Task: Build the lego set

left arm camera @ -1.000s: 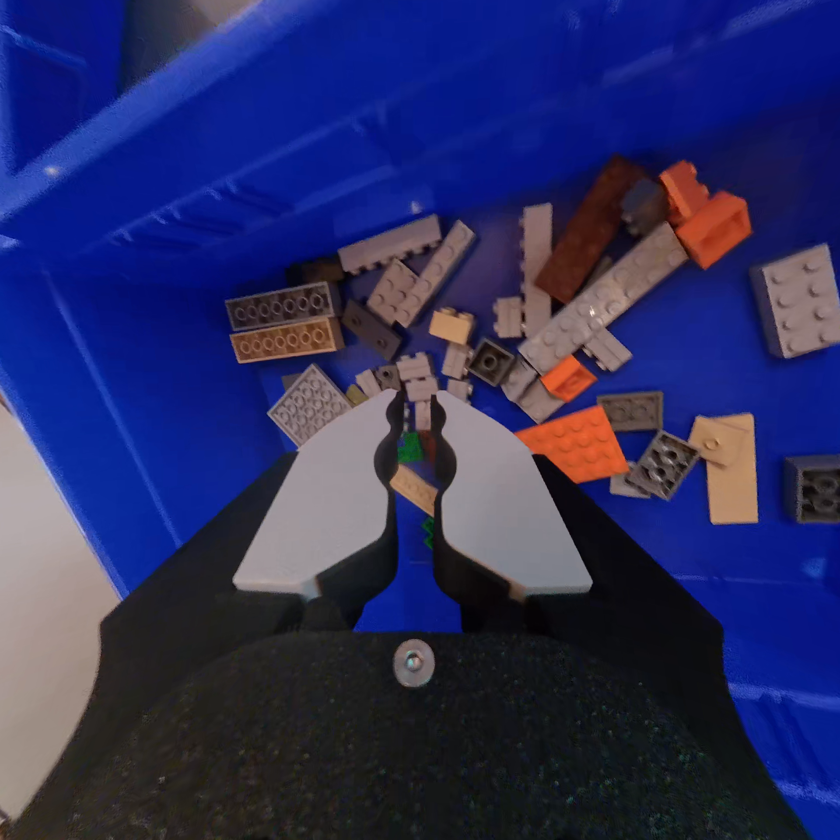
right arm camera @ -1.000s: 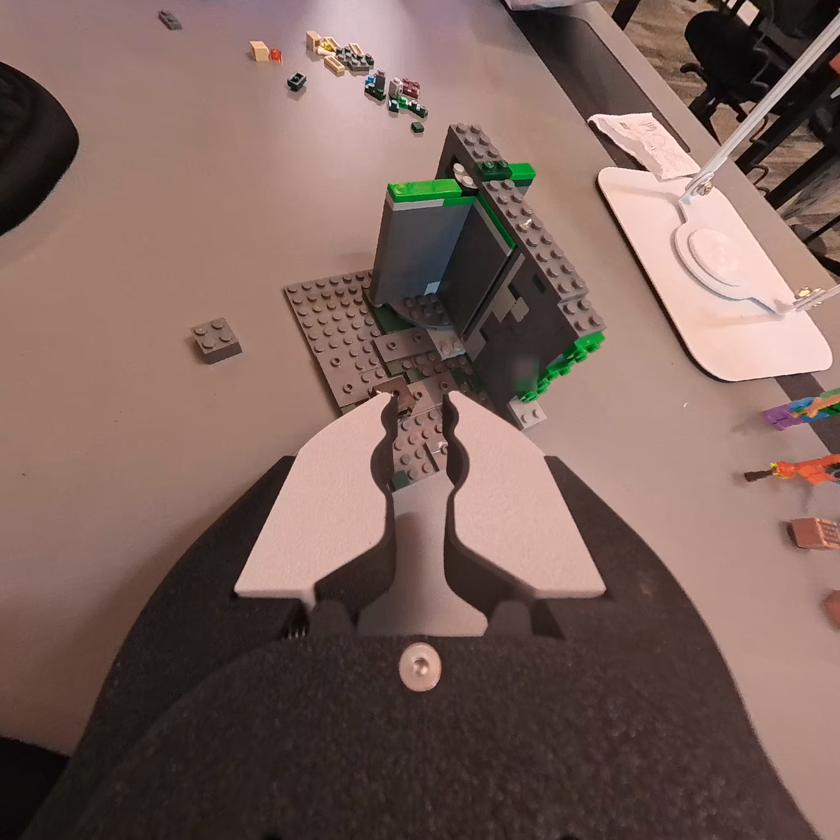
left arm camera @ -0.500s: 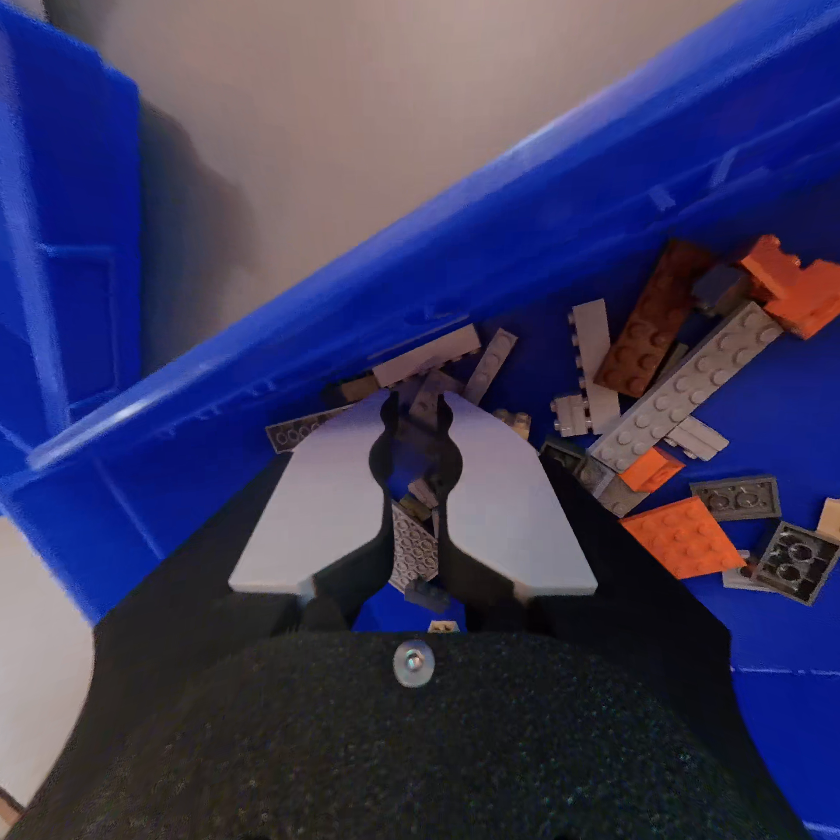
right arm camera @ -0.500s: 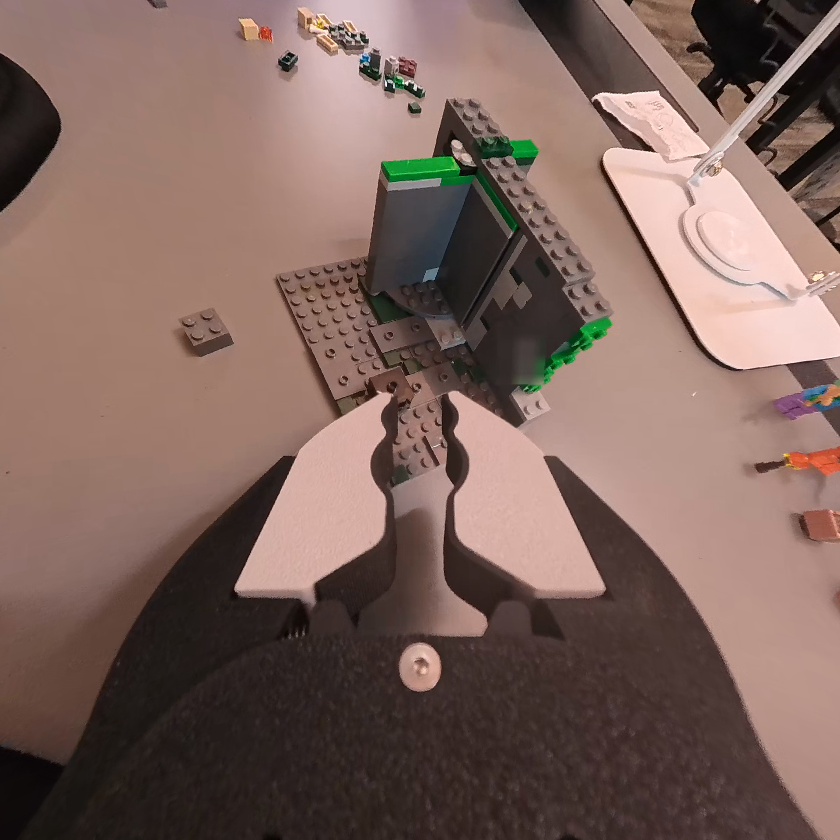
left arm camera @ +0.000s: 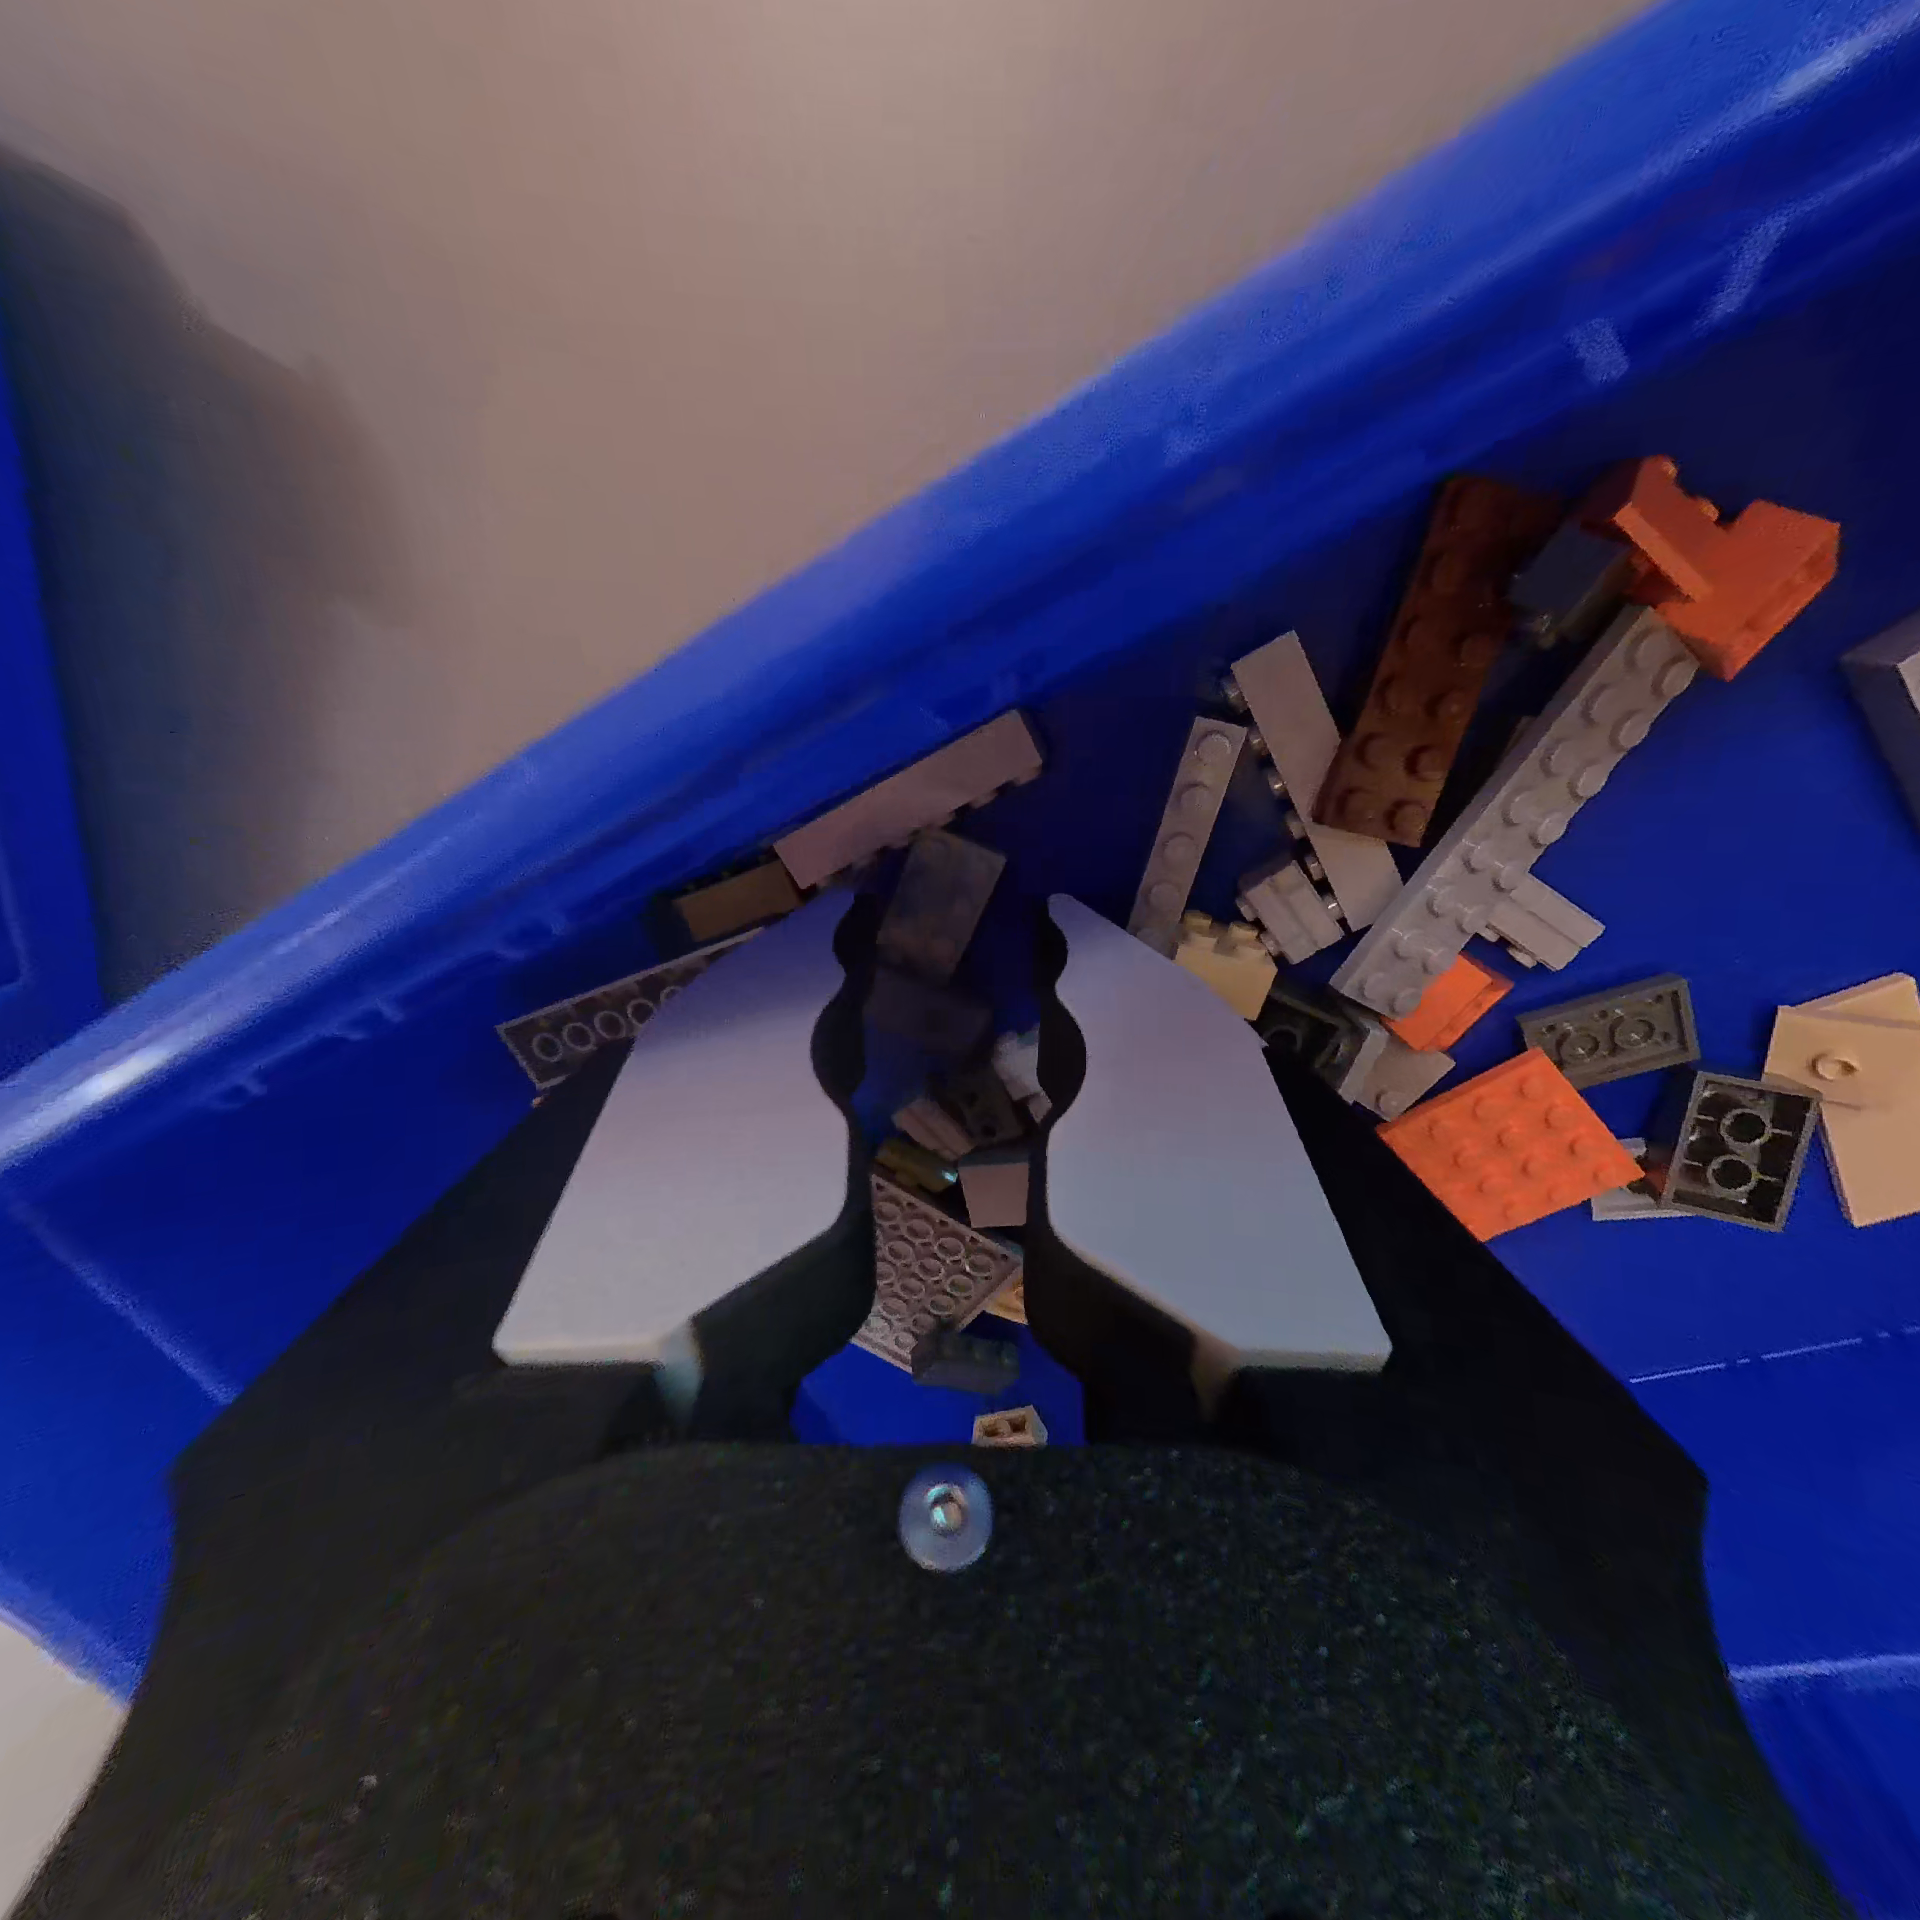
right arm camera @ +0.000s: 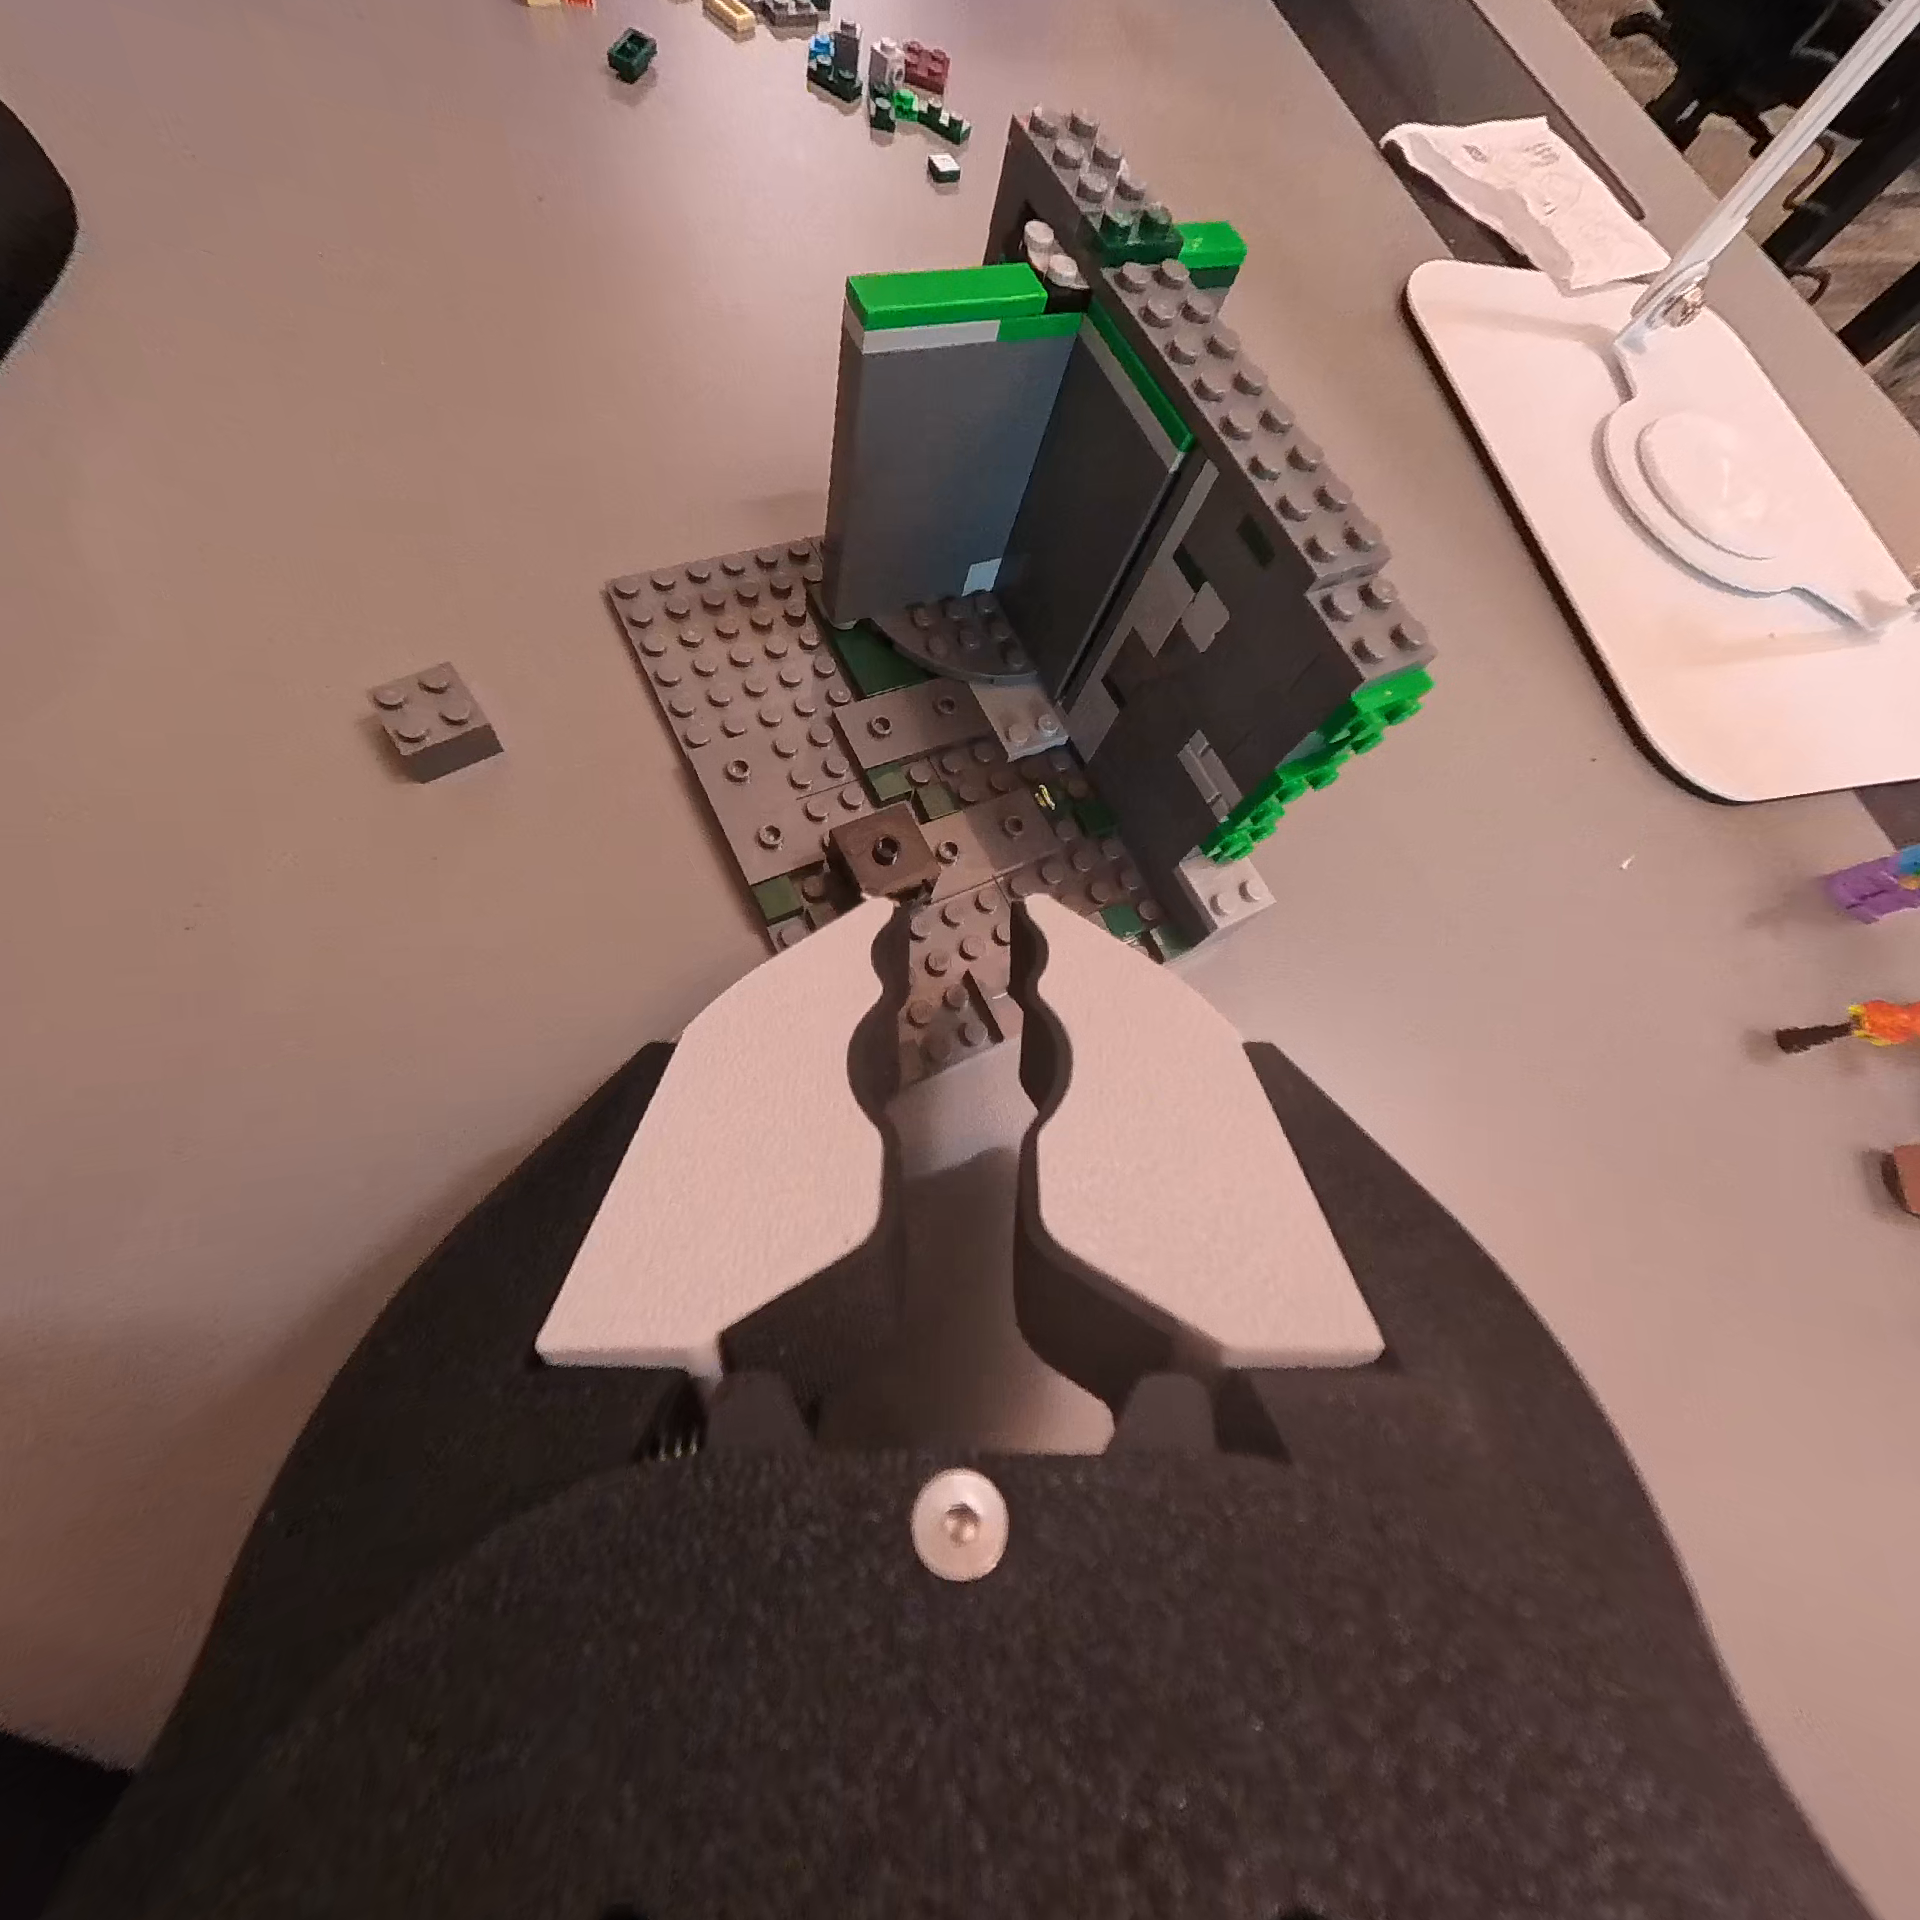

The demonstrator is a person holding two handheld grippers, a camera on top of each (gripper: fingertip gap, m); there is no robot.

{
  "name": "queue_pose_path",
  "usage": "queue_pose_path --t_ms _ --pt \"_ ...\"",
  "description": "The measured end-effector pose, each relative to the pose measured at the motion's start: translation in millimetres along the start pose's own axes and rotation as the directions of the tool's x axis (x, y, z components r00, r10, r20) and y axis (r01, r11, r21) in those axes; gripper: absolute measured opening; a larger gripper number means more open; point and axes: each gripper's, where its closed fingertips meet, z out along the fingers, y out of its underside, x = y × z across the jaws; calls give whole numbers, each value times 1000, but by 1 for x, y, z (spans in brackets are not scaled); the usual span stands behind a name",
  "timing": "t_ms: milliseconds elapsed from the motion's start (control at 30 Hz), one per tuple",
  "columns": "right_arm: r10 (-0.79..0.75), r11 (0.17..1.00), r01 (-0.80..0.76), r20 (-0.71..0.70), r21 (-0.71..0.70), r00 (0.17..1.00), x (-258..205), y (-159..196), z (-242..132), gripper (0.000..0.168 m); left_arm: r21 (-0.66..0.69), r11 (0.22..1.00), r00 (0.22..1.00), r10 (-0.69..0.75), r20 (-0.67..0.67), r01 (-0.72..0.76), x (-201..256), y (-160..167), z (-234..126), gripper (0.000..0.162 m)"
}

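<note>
In the left wrist view my left gripper [left arm camera: 948, 914] is inside a blue bin [left arm camera: 1039, 540], low over a pile of loose bricks by the bin's wall. Its jaws are apart, with a dark grey brick [left arm camera: 935, 904] lying between the tips. In the right wrist view my right gripper [right arm camera: 961, 914] is open and empty, over the near edge of the grey baseplate [right arm camera: 727, 665]. The grey and green Lego build [right arm camera: 1143, 499] stands on the plate. A small dark square piece [right arm camera: 883, 852] sits on the plate just beyond the left fingertip.
The bin holds an orange plate [left arm camera: 1507, 1143], a long light grey plate [left arm camera: 1527, 810], a brown plate [left arm camera: 1423, 675] and tan tiles [left arm camera: 1860, 1101]. On the table are a loose grey 2x2 brick [right arm camera: 434, 722], small pieces far back [right arm camera: 883, 83], a white lamp base [right arm camera: 1662, 520] and minifigures [right arm camera: 1870, 883].
My left gripper has moved across the pile toward the bin's wall and its jaws have widened. My right gripper has edged slightly closer to the build, still open.
</note>
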Motion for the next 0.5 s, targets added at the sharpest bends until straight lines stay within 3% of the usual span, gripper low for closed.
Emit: queue_pose_path --t_ms 300,367,500 --pt "-21 1000 21 1 -14 1000 -2 2 1 18 57 996 987 -66 -144 75 5 0 1 19" --pt "-22 1000 22 -3 -16 1000 -1 2 1 18 56 998 993 -27 -118 34 8 0 0 19" --pt "-13 1000 13 -6 -6 1000 0 1 0 18 18 987 985 159 73 -160 15 -1 -7 18"
